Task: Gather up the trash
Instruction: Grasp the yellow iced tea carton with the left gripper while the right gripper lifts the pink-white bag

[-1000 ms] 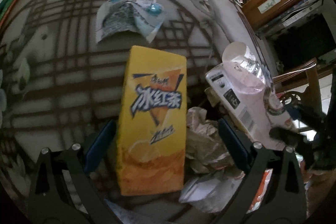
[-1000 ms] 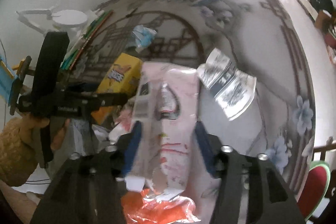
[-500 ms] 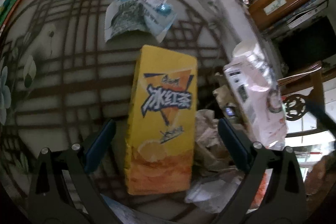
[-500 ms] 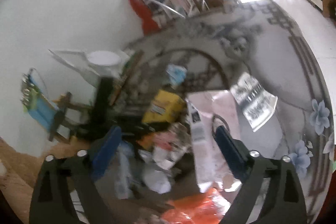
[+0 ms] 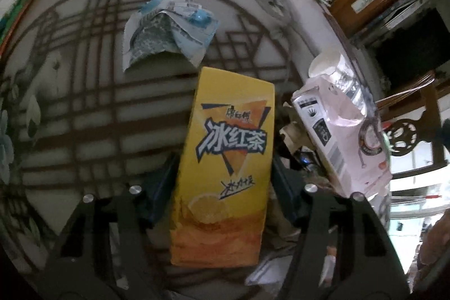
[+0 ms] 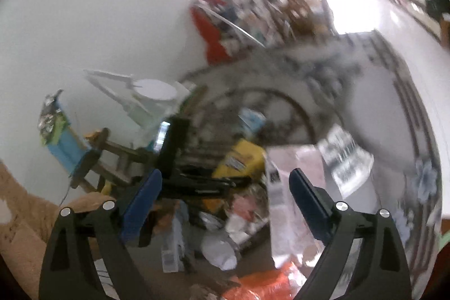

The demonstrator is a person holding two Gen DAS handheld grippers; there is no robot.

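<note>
My left gripper (image 5: pixel 223 187) is shut on a yellow iced-tea carton (image 5: pixel 227 159), its blue pads against both sides. The carton sits at the edge of a patterned round table (image 5: pixel 84 117). A pink snack bag (image 5: pixel 340 131) stands just right of it over a heap of crumpled trash (image 5: pixel 284 215). A crumpled blue-white wrapper (image 5: pixel 168 33) lies farther back on the table. My right gripper (image 6: pixel 225 196) is open and empty, raised above the trash heap (image 6: pixel 225 229). The right wrist view is blurred but shows the yellow carton (image 6: pixel 242 162), pink bag (image 6: pixel 292 187) and the left gripper (image 6: pixel 182 176).
A black-white wrapper (image 6: pixel 346 159) lies on the table to the right. An orange bag (image 6: pixel 261 283) sits at the bottom of the heap. A white wall, a red object (image 6: pixel 211 35) and a wooden chair (image 5: pixel 407 125) stand around the table.
My left gripper has closed onto the yellow carton. My right gripper let go of the pink bag, opened and pulled up and back from it.
</note>
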